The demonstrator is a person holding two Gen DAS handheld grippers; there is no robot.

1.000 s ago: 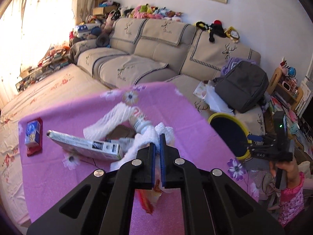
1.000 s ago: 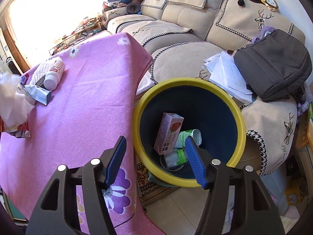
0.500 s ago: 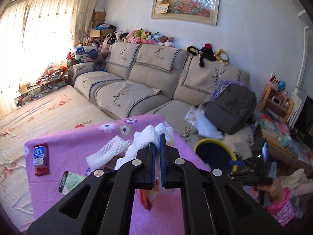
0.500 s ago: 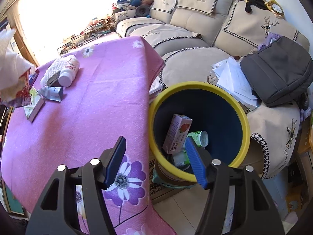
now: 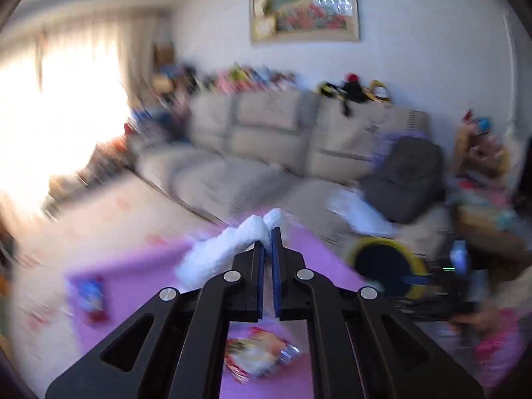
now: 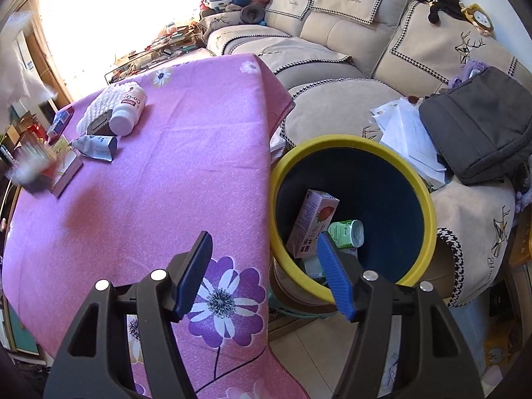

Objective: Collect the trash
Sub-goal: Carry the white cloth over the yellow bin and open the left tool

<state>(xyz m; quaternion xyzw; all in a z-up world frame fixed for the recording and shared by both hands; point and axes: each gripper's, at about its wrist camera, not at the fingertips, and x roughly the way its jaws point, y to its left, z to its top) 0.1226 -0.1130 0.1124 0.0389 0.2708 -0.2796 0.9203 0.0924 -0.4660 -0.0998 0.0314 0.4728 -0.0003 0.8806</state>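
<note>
My left gripper (image 5: 267, 232) clamped tight on white foam wrap (image 5: 226, 249), held above the purple tablecloth (image 6: 166, 193), my right gripper (image 6: 262, 249) wide and empty beside the yellow-rimmed bin (image 6: 429, 206)

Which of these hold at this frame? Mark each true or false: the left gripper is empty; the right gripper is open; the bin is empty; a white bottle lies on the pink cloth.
1. The left gripper is empty. False: it is shut on white foam wrap, with a snack wrapper hanging below.
2. The right gripper is open. True, holding nothing.
3. The yellow-rimmed bin is empty. False: it holds a carton and a green cup.
4. A white bottle lies on the pink cloth. True.
</note>
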